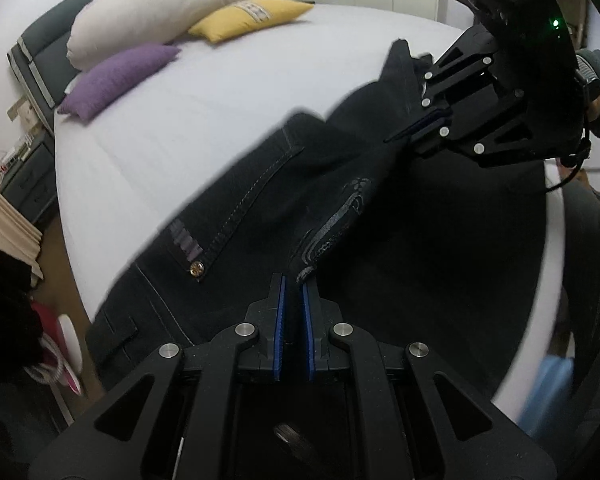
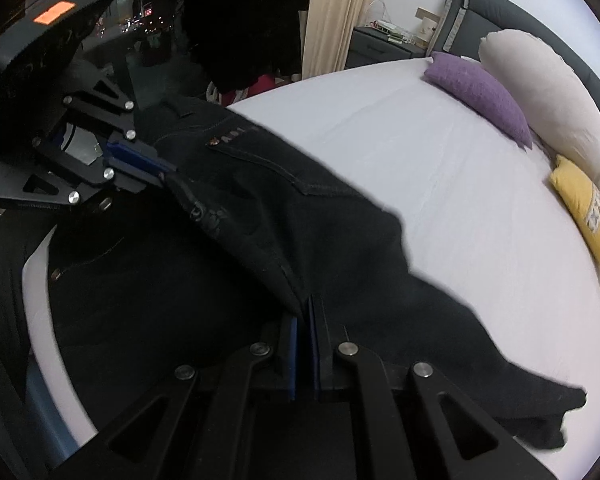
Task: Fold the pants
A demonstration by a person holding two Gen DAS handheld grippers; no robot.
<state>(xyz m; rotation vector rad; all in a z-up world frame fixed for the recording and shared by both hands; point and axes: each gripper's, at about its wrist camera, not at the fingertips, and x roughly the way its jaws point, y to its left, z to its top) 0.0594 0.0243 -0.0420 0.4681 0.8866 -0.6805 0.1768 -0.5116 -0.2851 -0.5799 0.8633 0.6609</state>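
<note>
Black jeans [image 1: 260,200] lie on a white bed [image 1: 180,120], with a back pocket and stitching showing. My left gripper [image 1: 294,280] is shut on the waist edge of the pants, near the embroidered seam. My right gripper [image 1: 412,130] is shut on the pants further down and lifts a fold of cloth off the bed. In the right wrist view the pants [image 2: 300,220] run from my left gripper [image 2: 168,172] to my right gripper [image 2: 306,308], and one leg trails off to the lower right.
A purple cushion [image 1: 116,80], a white pillow [image 1: 160,12] and a yellow cushion [image 1: 248,18] lie at the head of the bed. A nightstand [image 2: 380,46] and curtain [image 2: 336,12] stand beside the bed. Bags sit on the floor [image 1: 56,352].
</note>
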